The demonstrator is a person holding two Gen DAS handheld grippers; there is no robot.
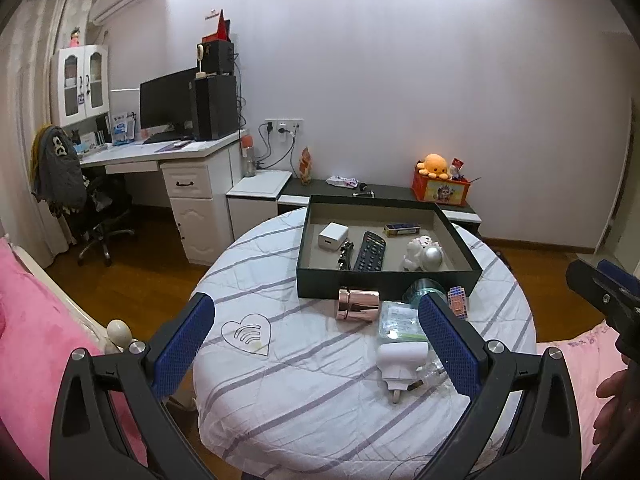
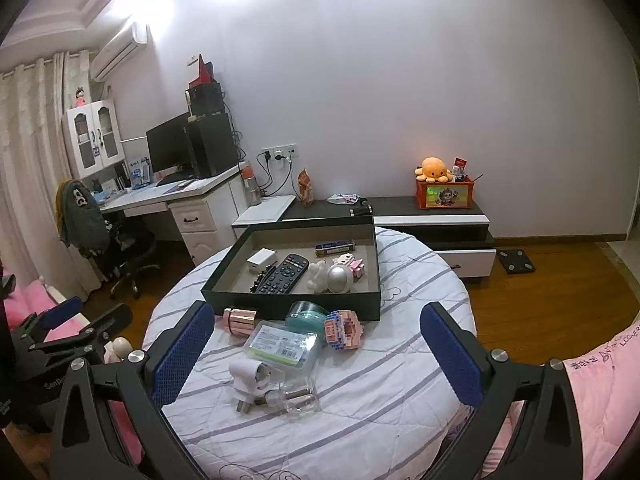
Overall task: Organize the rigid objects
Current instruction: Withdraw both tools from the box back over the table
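A dark open box (image 1: pixel 384 286) (image 2: pixel 288 300) stands at the far side of a round table with a striped cloth (image 1: pixel 280 380) (image 2: pixel 380 392). In it lie a white charger cube (image 1: pixel 333 235), a black remote (image 2: pixel 282 274), a small tin, a white figure and a silver ball (image 2: pixel 340 279). In front of the box lie a rose-gold cylinder (image 1: pixel 357 305) (image 2: pixel 239 320), a clear plastic case (image 2: pixel 282 345), a teal round tin (image 2: pixel 307 314), a pink block toy (image 2: pixel 343 329), a white plug (image 1: pixel 400 360) (image 2: pixel 250 376) and a clear glass item (image 2: pixel 298 396). My left gripper (image 1: pixel 316 344) and right gripper (image 2: pixel 316 356) are open and empty above the near table edge.
A pink bed lies at both sides (image 1: pixel 36 340) (image 2: pixel 592 380). A white desk with a monitor (image 1: pixel 168 100) and an office chair (image 1: pixel 92 216) stand at the left. A low dark cabinet (image 2: pixel 432 216) with an orange box stands behind the table. Wooden floor surrounds the table.
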